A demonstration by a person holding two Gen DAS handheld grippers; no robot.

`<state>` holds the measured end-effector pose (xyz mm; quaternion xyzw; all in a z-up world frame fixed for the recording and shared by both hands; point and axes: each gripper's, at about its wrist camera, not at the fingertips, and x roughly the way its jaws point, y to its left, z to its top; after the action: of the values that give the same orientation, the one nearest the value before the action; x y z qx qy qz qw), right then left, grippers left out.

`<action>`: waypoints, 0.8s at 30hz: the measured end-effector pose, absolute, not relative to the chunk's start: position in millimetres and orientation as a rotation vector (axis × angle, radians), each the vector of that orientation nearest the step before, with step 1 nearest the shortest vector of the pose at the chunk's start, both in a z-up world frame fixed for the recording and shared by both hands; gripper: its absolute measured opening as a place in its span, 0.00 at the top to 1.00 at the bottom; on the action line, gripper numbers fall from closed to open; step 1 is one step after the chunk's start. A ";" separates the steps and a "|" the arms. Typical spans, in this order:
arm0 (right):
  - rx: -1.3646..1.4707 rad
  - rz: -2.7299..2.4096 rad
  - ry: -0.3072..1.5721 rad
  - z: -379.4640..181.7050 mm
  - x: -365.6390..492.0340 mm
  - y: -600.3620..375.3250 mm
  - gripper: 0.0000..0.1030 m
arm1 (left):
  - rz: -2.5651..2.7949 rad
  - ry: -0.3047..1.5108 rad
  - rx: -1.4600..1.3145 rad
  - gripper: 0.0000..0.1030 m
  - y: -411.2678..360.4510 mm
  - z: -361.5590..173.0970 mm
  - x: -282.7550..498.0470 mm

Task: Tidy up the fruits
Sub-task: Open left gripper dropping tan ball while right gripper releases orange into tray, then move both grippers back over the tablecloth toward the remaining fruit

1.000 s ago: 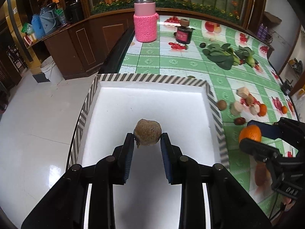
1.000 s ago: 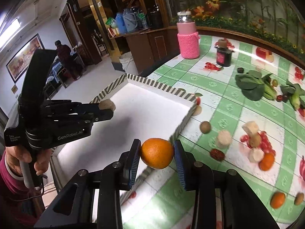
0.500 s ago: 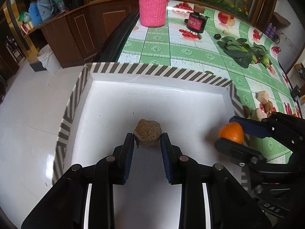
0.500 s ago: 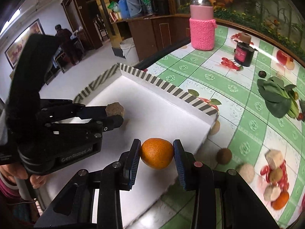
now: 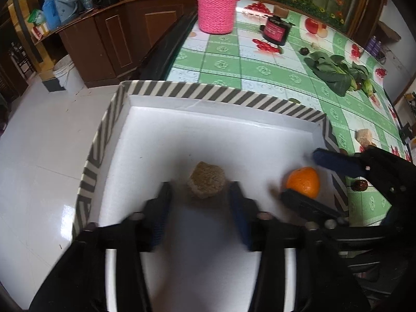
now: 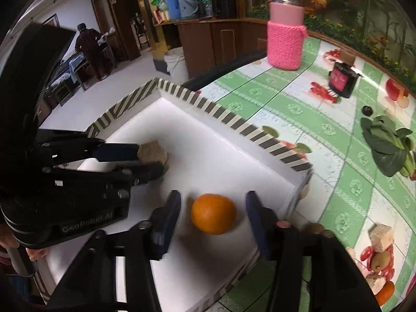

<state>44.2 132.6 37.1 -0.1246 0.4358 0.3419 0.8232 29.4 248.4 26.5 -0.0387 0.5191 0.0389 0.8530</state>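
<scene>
We see both hand-held grippers, left and right, just opened, releasing brown fruit and orange into the tray for sorting.

A white tray is rimmed in grey-and-cream stripes. An orange and a tan-brown fruit are seen inside. The surface is checked green and white; a jar is sleeved in pink knit.

Place: a home's dining or living room.
Table: fruit-print green checked oilcloth, with leafy greens and a jar in a pink knitted sleeve.
Furniture: dark wooden cabinet holding thermos flasks.
Floor: glossy white tiles.
</scene>
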 end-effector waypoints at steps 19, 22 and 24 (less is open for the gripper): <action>-0.090 0.645 0.805 95.1 -28.7 -13.9 0.26 | -0.012 0.922 -0.005 0.28 176.5 75.0 -26.6; -0.051 0.578 0.803 93.5 -43.2 -50.7 0.21 | -0.058 0.908 -0.005 0.28 156.5 80.7 -33.9; -0.016 0.530 0.836 88.2 -52.8 -78.7 0.15 | -0.091 0.903 0.002 0.28 142.0 82.7 -38.6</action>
<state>-52.8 -78.7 88.2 -0.0077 0.4012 0.2545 0.8799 -38.6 142.0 82.7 0.0008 0.4361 -0.0438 0.8988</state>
